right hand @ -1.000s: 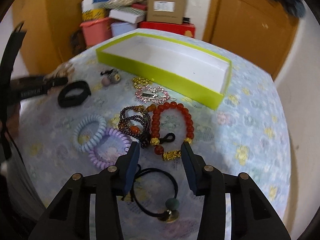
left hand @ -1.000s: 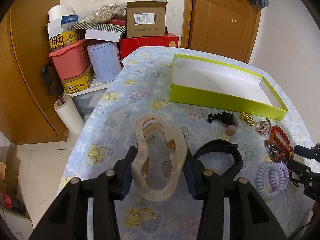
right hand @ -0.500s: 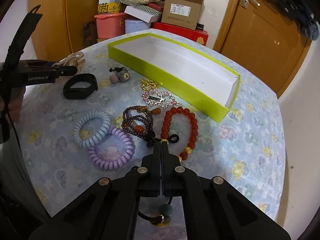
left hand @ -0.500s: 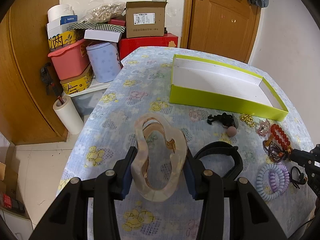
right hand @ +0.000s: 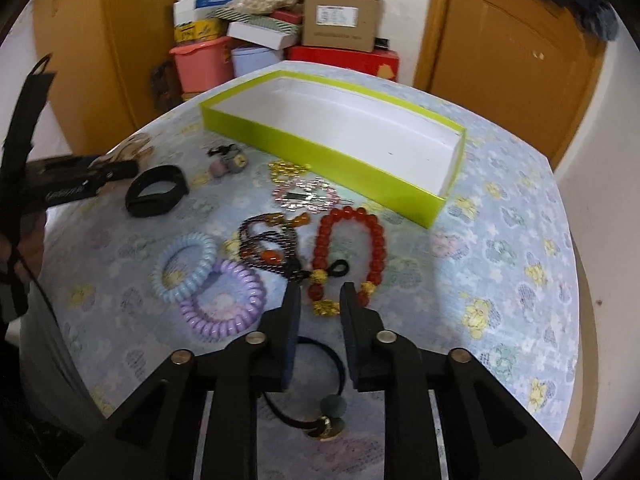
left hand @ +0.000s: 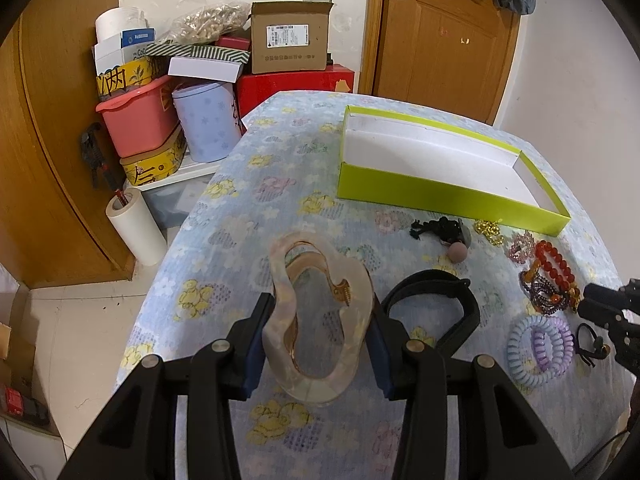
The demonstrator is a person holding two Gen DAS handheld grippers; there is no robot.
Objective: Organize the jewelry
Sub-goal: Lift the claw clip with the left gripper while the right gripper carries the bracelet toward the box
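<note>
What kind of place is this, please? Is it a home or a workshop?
Probably a room in a home: a table with a flowered cloth, a wooden door, and stacked household boxes and tubs in the corner. Hair ties and bracelets lie beside a green tray.

The left gripper (left hand: 320, 322) pointed down at the floral-clothed table (left hand: 248, 208), jaws clamped wide. The right gripper (right hand: 319, 312), above that table, had just been opening, nothing between its pads.

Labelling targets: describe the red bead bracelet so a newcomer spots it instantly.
Start at the shallow lime-green box on the floral tablecloth; just in front of its right end lies a loop of glossy red round beads. Unlike the darker small-bead bracelet to its left, its beads are big, uniformly red, with gold charms at the near end.
</note>
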